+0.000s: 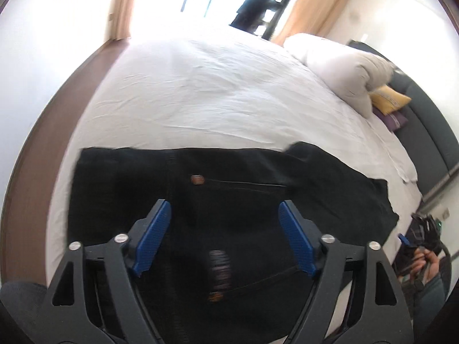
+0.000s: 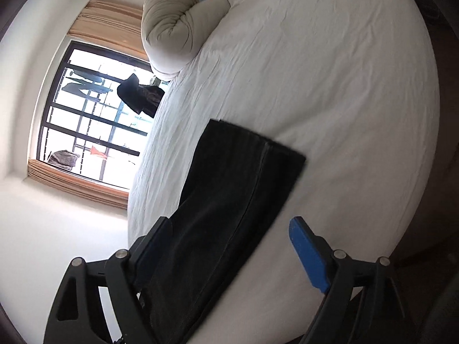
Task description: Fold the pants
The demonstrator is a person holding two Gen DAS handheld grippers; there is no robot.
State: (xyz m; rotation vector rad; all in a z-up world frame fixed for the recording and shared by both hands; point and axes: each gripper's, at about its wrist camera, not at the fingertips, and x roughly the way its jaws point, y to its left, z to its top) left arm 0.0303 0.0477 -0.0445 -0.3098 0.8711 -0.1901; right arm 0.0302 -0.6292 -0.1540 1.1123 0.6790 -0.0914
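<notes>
Black pants (image 1: 229, 200) lie flat on the white bed (image 1: 215, 91), waist end near me with a brown button and pocket seams showing. My left gripper (image 1: 223, 223) is open, its blue pads (image 1: 152, 238) spread above the waist area, holding nothing. In the right wrist view the folded pant legs (image 2: 229, 200) stretch across the bed (image 2: 330, 86). My right gripper (image 2: 229, 246) is open above the leg end, empty. The right gripper in the person's hand also shows at the edge of the left wrist view (image 1: 418, 246).
A rolled white duvet (image 1: 344, 68) and yellow and purple cushions (image 1: 390, 103) sit at the head of the bed by a dark headboard (image 1: 430, 132). A window with curtains (image 2: 94, 120) lies beyond the bed. Wooden floor (image 1: 57, 132) borders the left edge.
</notes>
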